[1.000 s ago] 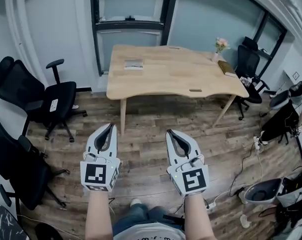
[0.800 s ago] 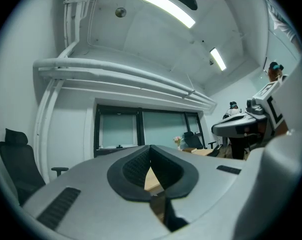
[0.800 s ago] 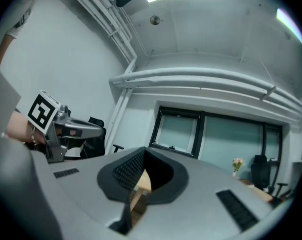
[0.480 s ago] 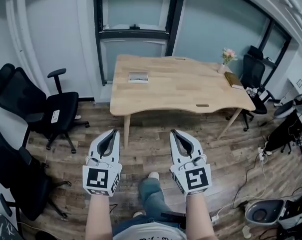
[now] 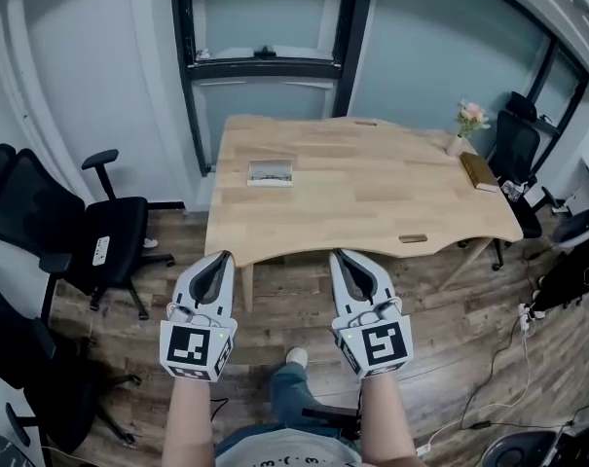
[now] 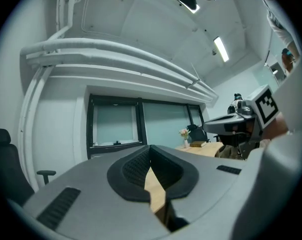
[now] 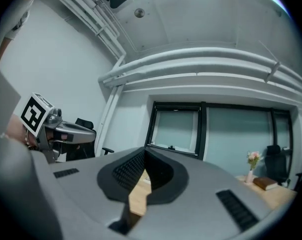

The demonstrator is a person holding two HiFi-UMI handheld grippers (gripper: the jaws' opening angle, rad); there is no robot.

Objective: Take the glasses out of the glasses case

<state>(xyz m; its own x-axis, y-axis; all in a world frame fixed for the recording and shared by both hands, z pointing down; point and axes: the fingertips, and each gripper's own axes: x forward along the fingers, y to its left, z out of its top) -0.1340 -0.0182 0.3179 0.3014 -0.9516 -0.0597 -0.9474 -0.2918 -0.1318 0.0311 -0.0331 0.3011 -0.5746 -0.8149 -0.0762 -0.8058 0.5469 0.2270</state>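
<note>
Both claws are out in front of you. Your left claw (image 5: 221, 258) is pinched shut with nothing in it, and your right claw (image 5: 342, 257) matches: jaws together, empty. The glasses case (image 5: 271, 172) lies flat on the wooden table (image 5: 372, 197), well apart from both claws, at about 1 o'clock from the left and 11 o'clock from the right. Off at 2 o'clock are a flower vase (image 5: 466, 129) and a book (image 5: 479, 170) (near each other). A black office chair (image 5: 90, 236) stands at 9 o'clock.
</note>
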